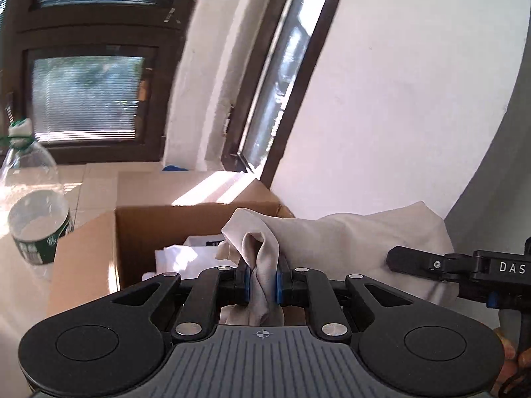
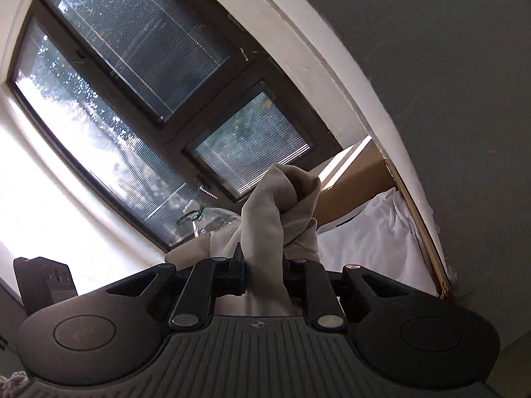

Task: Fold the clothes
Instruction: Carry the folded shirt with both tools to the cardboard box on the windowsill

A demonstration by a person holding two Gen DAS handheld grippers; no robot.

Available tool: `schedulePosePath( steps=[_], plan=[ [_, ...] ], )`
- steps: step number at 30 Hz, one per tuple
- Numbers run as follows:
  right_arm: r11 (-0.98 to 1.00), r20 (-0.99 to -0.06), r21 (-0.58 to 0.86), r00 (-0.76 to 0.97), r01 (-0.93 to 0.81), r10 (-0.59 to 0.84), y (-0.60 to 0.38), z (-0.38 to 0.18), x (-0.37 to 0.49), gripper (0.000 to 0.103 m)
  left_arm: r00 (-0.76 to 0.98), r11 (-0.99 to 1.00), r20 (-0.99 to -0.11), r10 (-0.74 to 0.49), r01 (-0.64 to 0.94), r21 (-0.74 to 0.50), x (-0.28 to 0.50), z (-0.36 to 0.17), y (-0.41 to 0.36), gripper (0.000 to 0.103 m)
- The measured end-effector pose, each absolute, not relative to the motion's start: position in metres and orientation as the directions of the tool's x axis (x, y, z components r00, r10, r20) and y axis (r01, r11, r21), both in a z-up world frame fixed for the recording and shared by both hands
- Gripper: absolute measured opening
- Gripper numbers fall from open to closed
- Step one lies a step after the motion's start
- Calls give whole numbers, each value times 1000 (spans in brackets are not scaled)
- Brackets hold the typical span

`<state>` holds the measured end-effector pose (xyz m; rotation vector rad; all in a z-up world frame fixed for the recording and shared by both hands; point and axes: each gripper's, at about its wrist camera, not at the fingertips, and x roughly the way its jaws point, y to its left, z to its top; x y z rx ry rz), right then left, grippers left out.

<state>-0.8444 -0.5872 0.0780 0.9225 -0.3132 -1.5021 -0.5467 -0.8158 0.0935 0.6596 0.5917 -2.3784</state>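
- The left gripper (image 1: 262, 282) pinches a bunched fold of a beige garment (image 1: 348, 242) between its blue pads, the cloth lifted in front of a white wall.
- The right gripper (image 2: 264, 275) is clamped on a twisted bunch of the same garment, raised against a dark-framed window (image 2: 139, 76).
- Beyond, an open cardboard box (image 1: 139, 232) holds white clothes (image 1: 186, 258); a clear plastic bottle (image 1: 33, 205) stands to its left.
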Motion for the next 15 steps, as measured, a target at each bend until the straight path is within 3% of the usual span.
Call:
schedulePosePath(
  steps=[8, 15],
  plan=[
    [-375, -331, 817, -175, 437, -927, -605, 53, -839, 17, -716, -908, -679, -162, 377, -181, -630, 115, -896, 15],
    [-506, -412, 831, -355, 230, -839, -642, 14, -810, 17, -687, -966, -722, 85, 122, -230, -696, 78, -951, 15]
  ],
)
